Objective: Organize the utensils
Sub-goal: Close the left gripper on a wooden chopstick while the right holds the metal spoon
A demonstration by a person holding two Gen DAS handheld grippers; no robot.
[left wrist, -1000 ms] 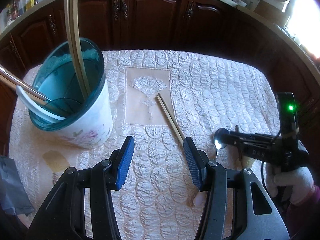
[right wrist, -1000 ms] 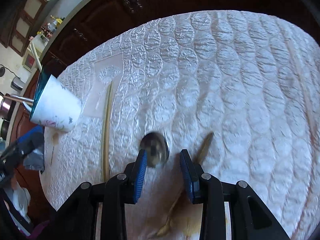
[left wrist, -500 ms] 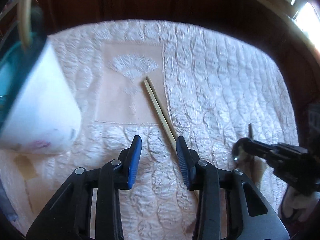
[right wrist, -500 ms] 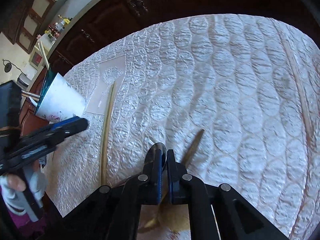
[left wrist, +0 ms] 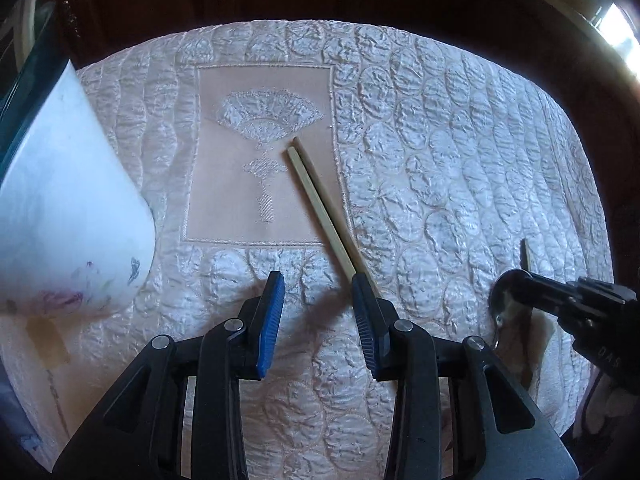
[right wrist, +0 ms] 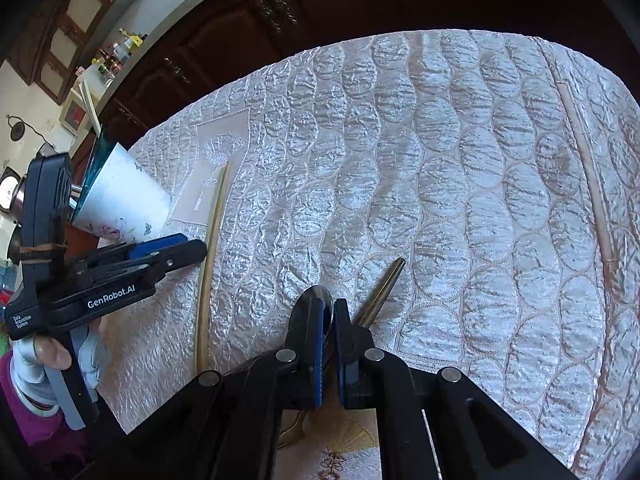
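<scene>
The worktop (left wrist: 460,152) is covered by a quilted cloth; the cup (left wrist: 60,208) is taken as landmark.

Left tool (left wrist: 318,312): jaws are held about half open, with nothing seen between the pads. The right-hand pad (left wrist: 366,332) is seen at the near end of the chopsticks (left wrist: 320,208), just over them; contact cannot be told. The chopsticks are laid on the cloth to the right of the cup, apart from it, their far ends on the fan panel (left wrist: 260,152).

Right tool (right wrist: 328,344): jaws are closed on the spoon (right wrist: 320,300), gripped edge-on at the bowl, well to the right of the cup (right wrist: 120,200). A brass-coloured handle (right wrist: 380,292) is seen just beside the spoon, flat on the cloth.

More utensils are seen standing in the cup. A gloved hand (right wrist: 44,364) is seen on the left tool's grip.
</scene>
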